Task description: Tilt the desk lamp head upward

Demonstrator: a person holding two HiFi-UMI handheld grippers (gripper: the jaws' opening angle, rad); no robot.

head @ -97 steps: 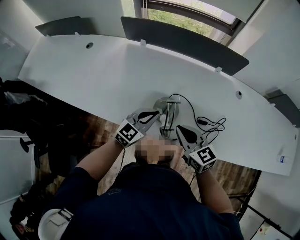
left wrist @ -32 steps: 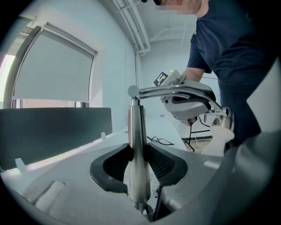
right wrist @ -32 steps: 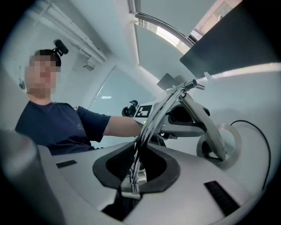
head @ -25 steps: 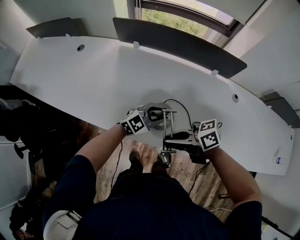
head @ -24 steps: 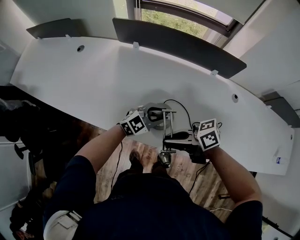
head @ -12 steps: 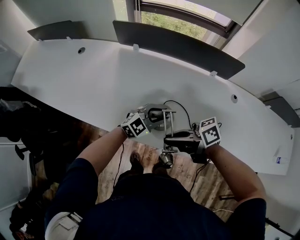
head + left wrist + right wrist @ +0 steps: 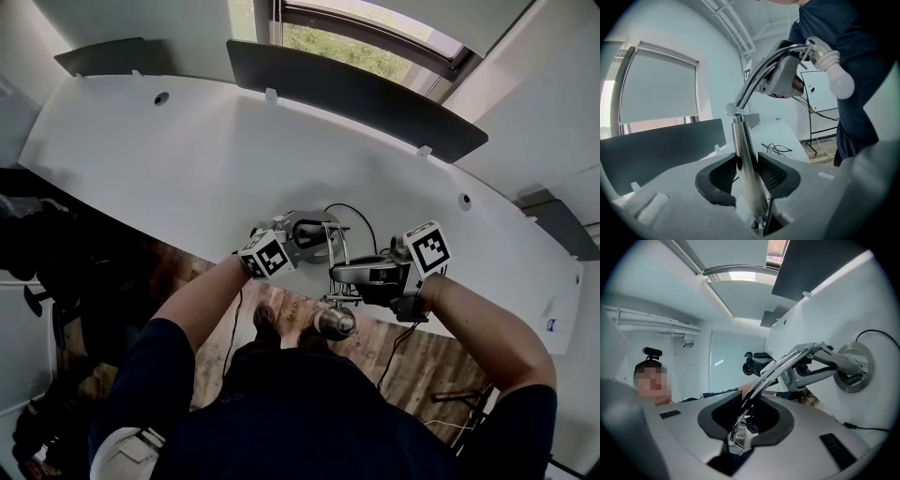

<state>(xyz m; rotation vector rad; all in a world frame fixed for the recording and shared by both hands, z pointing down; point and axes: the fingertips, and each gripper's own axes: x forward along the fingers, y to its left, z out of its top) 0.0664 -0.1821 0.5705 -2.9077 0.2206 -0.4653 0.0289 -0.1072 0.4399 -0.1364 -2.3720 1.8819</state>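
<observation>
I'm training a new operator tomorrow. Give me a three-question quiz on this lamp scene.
1. True or false: the left tongs are clamped on the lamp's upright pole.
2. The lamp base sits on: A) the floor, B) the white desk, C) a chair.
3. Which lamp part runs between the right tongs?
Key: 1 true. 2 B. 3 the curved upper arm; those jaws are opening around it.
</observation>
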